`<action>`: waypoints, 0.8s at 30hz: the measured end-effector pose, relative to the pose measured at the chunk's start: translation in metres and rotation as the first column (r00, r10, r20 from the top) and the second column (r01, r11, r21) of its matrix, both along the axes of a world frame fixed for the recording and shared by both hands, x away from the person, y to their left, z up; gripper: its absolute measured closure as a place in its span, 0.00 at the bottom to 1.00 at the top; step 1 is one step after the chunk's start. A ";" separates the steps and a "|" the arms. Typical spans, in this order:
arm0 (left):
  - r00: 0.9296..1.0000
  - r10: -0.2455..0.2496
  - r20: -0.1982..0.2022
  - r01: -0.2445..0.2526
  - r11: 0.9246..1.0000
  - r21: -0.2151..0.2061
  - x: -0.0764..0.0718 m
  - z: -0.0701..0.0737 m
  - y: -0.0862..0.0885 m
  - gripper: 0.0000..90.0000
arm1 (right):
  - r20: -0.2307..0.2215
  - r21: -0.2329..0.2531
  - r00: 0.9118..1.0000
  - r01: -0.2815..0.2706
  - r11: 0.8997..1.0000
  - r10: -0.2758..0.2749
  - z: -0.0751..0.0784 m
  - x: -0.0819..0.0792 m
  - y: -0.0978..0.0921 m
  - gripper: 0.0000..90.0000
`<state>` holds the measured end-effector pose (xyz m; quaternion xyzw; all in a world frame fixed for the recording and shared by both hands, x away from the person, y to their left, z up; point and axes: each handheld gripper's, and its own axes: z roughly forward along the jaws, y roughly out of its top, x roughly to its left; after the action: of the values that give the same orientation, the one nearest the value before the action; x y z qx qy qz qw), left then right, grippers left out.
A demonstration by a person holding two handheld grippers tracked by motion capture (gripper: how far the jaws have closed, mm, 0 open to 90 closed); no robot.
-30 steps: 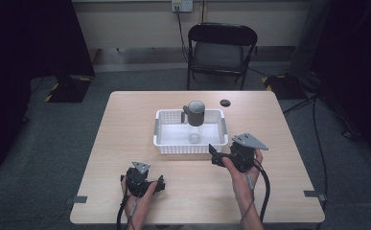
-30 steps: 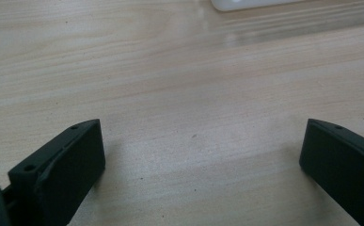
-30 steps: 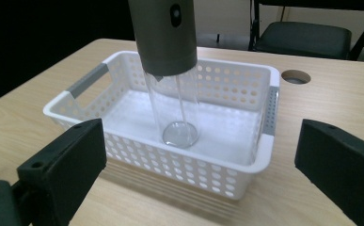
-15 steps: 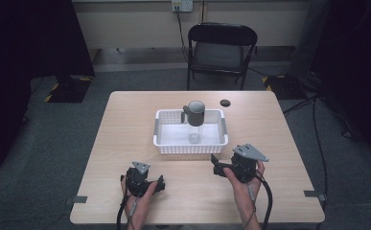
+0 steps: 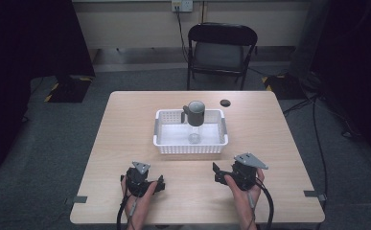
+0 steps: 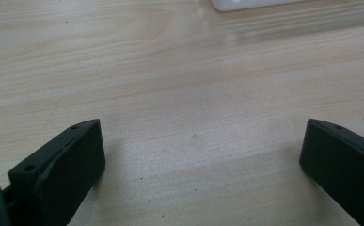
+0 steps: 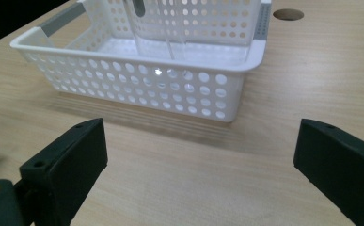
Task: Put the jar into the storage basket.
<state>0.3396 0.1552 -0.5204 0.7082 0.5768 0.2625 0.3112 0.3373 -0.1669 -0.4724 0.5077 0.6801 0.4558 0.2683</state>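
A: We have both claws low over the pale wooden surface (image 5: 125,124), near its front edge. Our left claw (image 5: 160,183) is spread wide with only bare wood between its jaws.

B: Our right claw (image 5: 216,171) is the same: jaws wide apart, gripping nothing, aimed at the white perforated plastic basket (image 5: 166,141), which stands near but apart from it.

A: We see that basket at the middle of the surface. Inside it stands a clear plastic jug with a dark grey lid and handle (image 5: 194,115), upright, toward the back wall.

B: In our right gripper view the jug's clear body (image 7: 156,28) shows behind the basket's front wall. A small black round disc (image 5: 226,102) lies on the surface just beyond the basket's far right corner.
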 end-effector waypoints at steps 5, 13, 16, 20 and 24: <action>1.000 0.000 0.000 0.000 1.000 0.000 0.000 0.000 0.000 0.00 | -0.024 0.000 1.000 0.004 1.000 -0.005 -0.011 -0.002 -0.001 0.03; 1.000 0.000 0.000 0.000 1.000 0.000 0.000 0.000 0.000 0.00 | -0.064 -0.042 0.998 0.003 0.999 -0.006 -0.027 -0.002 0.000 0.05; 1.000 0.000 0.000 0.000 1.000 0.000 0.000 0.000 0.000 0.00 | -0.081 -0.054 0.997 0.006 0.999 -0.011 -0.032 -0.003 -0.001 0.05; 1.000 0.000 0.000 0.000 1.000 0.000 0.000 0.000 0.000 0.00 | -0.095 -0.077 0.995 0.013 0.997 -0.021 -0.037 -0.003 0.000 0.05; 1.000 0.000 0.000 0.000 1.000 0.000 0.000 0.000 0.000 0.00 | -0.113 -0.103 0.993 0.018 0.995 -0.030 -0.040 -0.003 0.001 0.05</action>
<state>0.3396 0.1552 -0.5204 0.7082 0.5768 0.2625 0.3112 0.3343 -0.1656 -0.5127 0.5269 0.7105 0.3874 0.2598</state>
